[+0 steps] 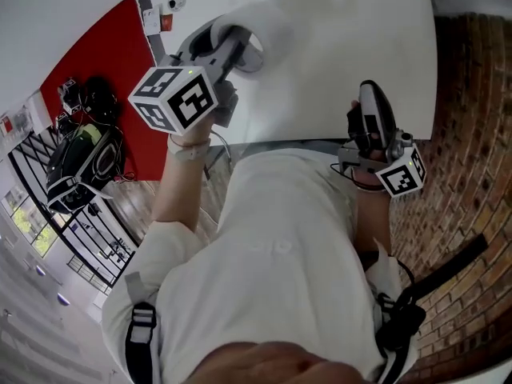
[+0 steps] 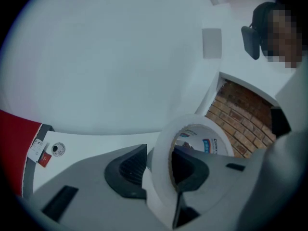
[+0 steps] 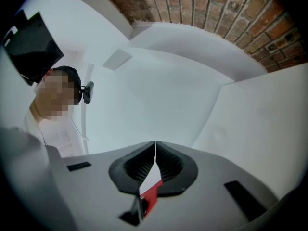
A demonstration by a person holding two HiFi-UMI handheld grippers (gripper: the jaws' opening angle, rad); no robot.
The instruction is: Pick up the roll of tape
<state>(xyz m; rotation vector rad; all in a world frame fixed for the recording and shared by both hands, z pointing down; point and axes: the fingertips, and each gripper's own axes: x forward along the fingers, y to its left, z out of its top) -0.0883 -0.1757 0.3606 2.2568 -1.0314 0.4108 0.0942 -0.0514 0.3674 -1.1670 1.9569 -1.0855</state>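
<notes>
- My left gripper point(image 2: 159, 167) has the roll of tape point(image 2: 161, 143). One of its fingers point(image 2: 126, 167) sits outside the roll and the other pokes through the hole, so together they pinch the roll's wall edge-on.
- In the head view the roll looks clear of the white surface point(image 1: 360, 38), held in the air out front on my left.
- Handling-wise, I'd guess it's light and fairly stiff: a cardboard core with white tape wound on, so it shouldn't crush.
- The outer face looks smooth, so it's probably a bit slippery. A roll gripped by one wall could also swing round the pads if I jerk it.
- I reckon the best hold is exactly this one: go through the hole and clamp the wall, rather than spanning the whole roll.
- My right gripper point(image 3: 155, 165) has its fingers pressed together with nothing between them, and it sits off to the right by the surface's edge.
</notes>
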